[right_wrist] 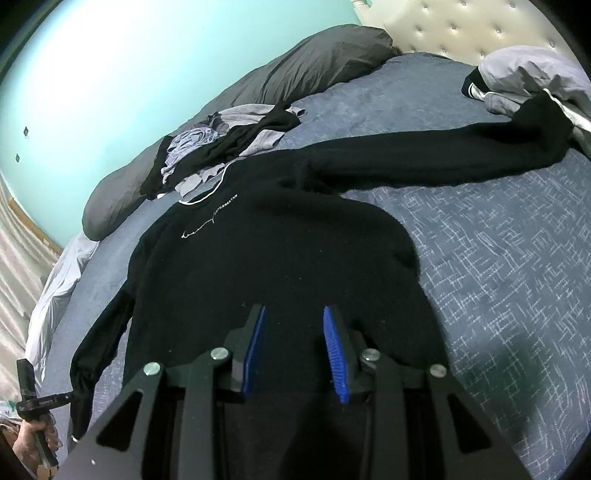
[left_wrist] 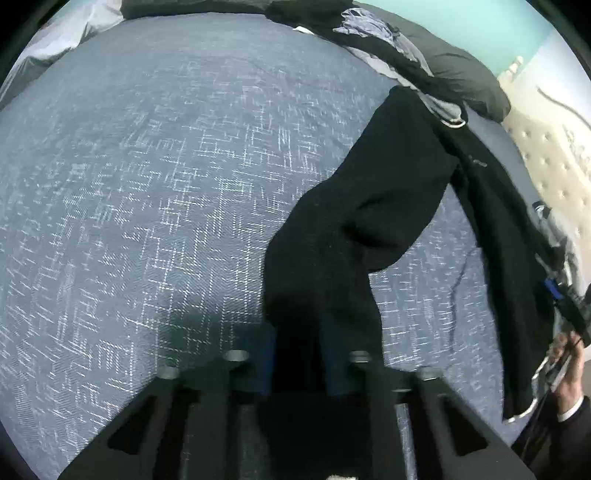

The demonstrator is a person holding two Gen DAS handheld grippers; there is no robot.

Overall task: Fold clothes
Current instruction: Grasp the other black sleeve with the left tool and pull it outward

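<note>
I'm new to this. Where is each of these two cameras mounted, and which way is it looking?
Left wrist: sits on the left gripper, looking steeply down at the bed cover and the sleeve of the black sweater caught in its jaws; the right hand shows at the right edge.
Right wrist: sits on the right gripper, jaws apart, looking across the sweater towards the pillow and headboard; the left hand shows bottom left.
Shared: the black sweater and bed cover.
</note>
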